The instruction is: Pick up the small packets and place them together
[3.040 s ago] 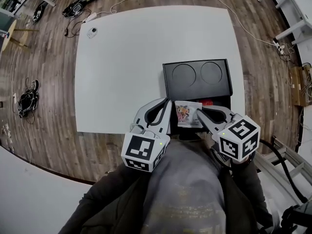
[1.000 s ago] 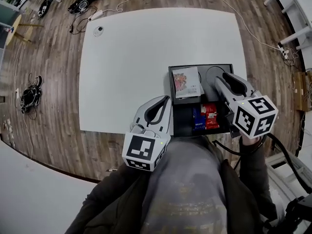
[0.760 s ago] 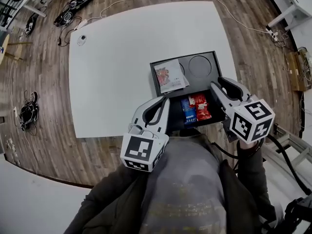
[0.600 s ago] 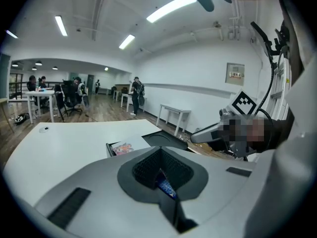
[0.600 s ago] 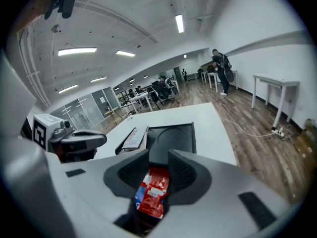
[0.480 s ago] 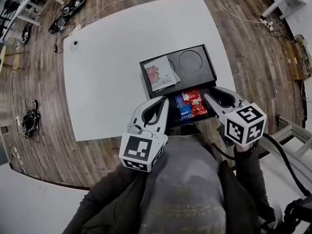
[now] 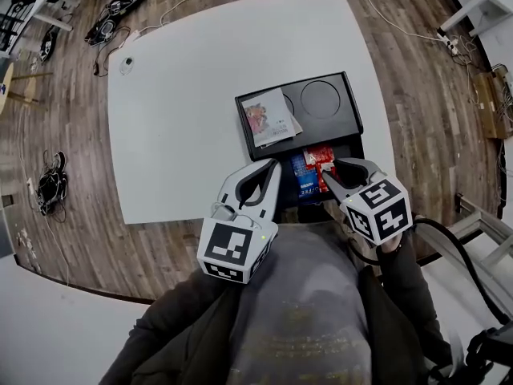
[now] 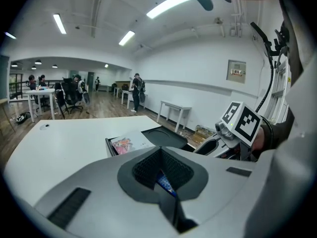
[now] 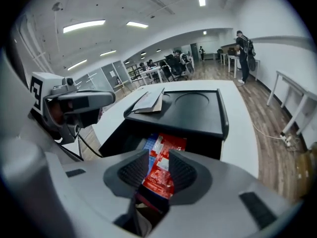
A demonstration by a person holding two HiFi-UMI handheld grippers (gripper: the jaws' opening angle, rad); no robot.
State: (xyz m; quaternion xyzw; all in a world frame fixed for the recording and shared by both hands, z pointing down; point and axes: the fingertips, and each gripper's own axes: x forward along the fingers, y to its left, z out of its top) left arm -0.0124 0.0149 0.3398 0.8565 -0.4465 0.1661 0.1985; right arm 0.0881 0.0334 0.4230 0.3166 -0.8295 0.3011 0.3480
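Red packet (image 7: 320, 158): lies in the near compartment of the black tray (image 7: 353, 121), touching the blue packet (image 7: 302, 176).
Right tool (image 9: 158, 153): just above the red packet, jaws partly apart, not pressing it.
Left tool (image 7: 275, 167): jaws together, empty, beside the tray.
White packet (image 7: 268, 117): on the tray's far half.
Tabletop (image 7: 176, 95): carries the tray.

Right hand-held gripper (image 7: 329, 170) at red packet (image 7: 318, 156) in black tray (image 7: 345, 131)

A red packet (image 9: 161, 167), a blue packet (image 7: 302, 175) — black tray (image 7: 349, 128), white table (image 7: 184, 95).
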